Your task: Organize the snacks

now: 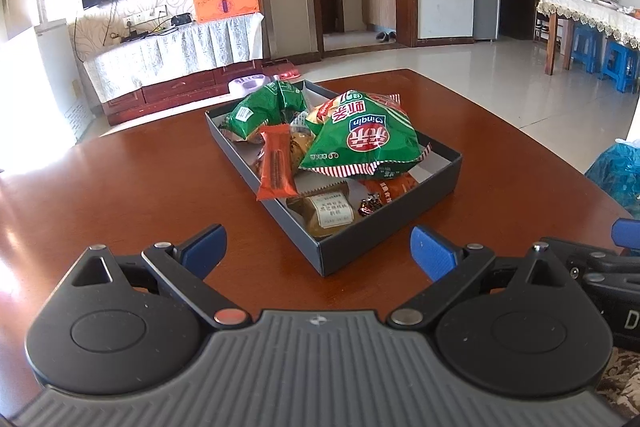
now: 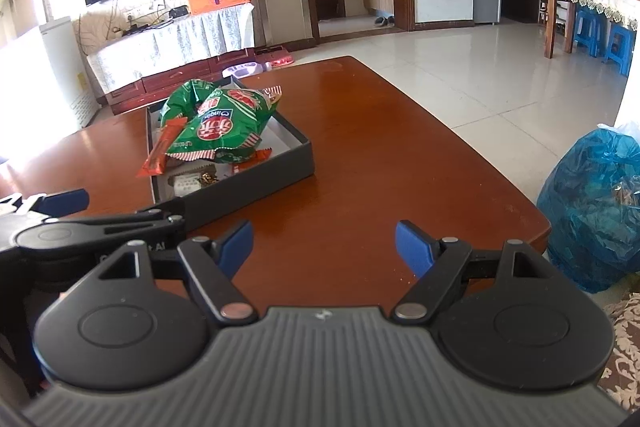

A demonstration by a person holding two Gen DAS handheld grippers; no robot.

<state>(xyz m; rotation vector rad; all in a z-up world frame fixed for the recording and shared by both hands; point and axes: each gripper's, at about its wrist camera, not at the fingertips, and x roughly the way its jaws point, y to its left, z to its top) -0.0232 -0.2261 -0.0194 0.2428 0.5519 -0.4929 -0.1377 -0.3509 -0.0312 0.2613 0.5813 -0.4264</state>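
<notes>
Left gripper (image 1: 318,253) at 6 o'clock of the left wrist view, jaws spread wide, nothing between the blue pads (image 1: 206,251), hovering over the brown table (image 1: 120,195) just short of the near corner of the dark tray (image 1: 384,223). Tray at centre, heaped with snacks: orange bar (image 1: 276,163) leaning over the 9 o'clock wall, small green bag (image 1: 264,107) toward 12 o'clock, large green bag (image 1: 360,143) on top of the pile, pale wrapped cake (image 1: 328,213) and small dark candy (image 1: 370,206) on the tray floor toward 6 o'clock, orange packet (image 1: 394,185) beside them under the large bag.

Right gripper (image 2: 324,247) at 6 o'clock of the right wrist view, likewise released and gaping, empty, above bare table toward the 3 o'clock side of the tray (image 2: 272,179). Blue plastic bag (image 2: 592,203) at 3 o'clock, off the table edge.
</notes>
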